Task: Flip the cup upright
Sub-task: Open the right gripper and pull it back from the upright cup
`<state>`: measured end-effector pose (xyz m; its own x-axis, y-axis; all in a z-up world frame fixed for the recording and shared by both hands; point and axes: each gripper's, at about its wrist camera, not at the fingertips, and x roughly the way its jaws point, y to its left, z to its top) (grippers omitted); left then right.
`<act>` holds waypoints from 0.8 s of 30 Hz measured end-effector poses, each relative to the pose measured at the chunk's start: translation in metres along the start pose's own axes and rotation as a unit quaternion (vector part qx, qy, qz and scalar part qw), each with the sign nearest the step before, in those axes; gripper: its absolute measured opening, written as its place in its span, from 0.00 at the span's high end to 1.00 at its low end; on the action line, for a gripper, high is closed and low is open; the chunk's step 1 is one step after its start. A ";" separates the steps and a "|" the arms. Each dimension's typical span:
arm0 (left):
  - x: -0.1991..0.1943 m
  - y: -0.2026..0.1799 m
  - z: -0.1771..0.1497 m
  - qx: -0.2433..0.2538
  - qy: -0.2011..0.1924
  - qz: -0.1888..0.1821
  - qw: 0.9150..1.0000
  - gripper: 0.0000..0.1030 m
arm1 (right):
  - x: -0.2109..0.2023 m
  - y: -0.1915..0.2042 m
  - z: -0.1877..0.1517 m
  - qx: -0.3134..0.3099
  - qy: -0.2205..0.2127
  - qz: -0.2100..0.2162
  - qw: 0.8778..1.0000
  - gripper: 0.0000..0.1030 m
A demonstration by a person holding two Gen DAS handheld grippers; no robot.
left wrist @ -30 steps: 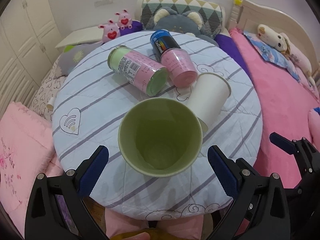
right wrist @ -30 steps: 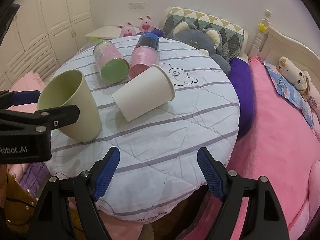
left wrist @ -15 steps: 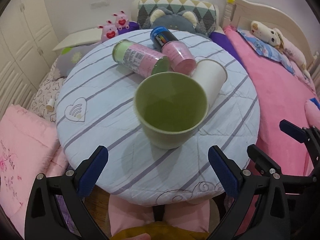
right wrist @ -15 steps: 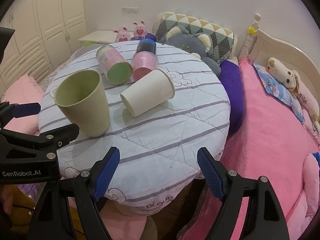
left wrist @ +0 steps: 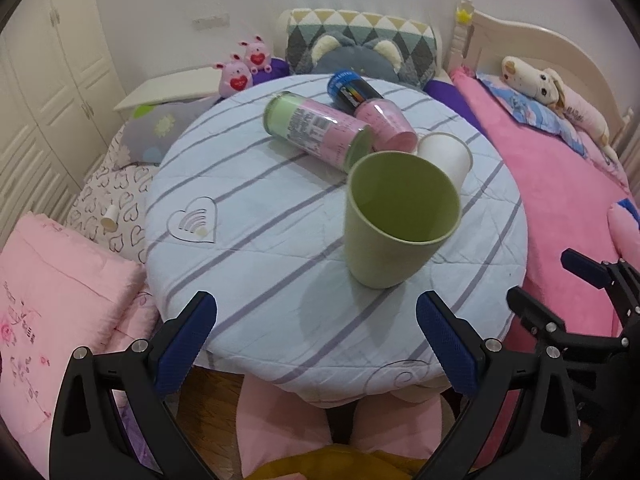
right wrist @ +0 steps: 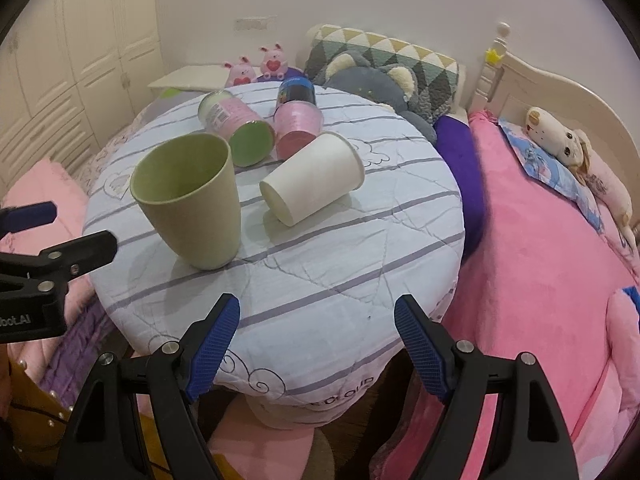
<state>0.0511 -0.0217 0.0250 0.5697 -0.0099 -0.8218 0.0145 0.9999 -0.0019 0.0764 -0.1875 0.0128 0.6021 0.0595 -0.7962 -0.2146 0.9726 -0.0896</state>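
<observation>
— What's going on at the round table [right wrist: 360, 280]?

— It's taking up most of the room by the bed [right wrist: 540, 280], quilted cloth over it. The green cup [left wrist: 396, 220] is standing mouth-up near the front edge, leaning a touch, I'd say, on the soft cover. Behind it a white paper cup [right wrist: 316, 190] is lying on its side, and two pink canisters [left wrist: 320, 130] are lying beyond that.

— And the grippers?

— Both are hanging off the table's edge. The left gripper [left wrist: 316, 344] is spread wide with nothing between its pads; the right gripper [right wrist: 318, 340] is gaping empty too.

— So what could go wrong?

— The padding is giving under that green cup — a nudge from either finger could be tipping it back over. And if the white one is next, it's round and free to roll off toward the bed.
</observation>
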 end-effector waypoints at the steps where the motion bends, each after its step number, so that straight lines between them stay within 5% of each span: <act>1: -0.001 0.003 0.000 0.001 -0.004 0.002 1.000 0.02 | -0.002 0.001 0.000 0.005 -0.004 -0.002 1.000 0.21; 24: -0.010 0.013 -0.006 0.032 -0.135 0.004 0.990 0.02 | -0.041 0.004 -0.014 0.095 -0.201 -0.018 0.975 0.21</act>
<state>0.0402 -0.0087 0.0299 0.7694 -0.0125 -0.6387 0.0560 0.9973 0.0479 0.0397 -0.1891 0.0370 0.8670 0.0710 -0.4932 -0.0646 0.9975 0.0301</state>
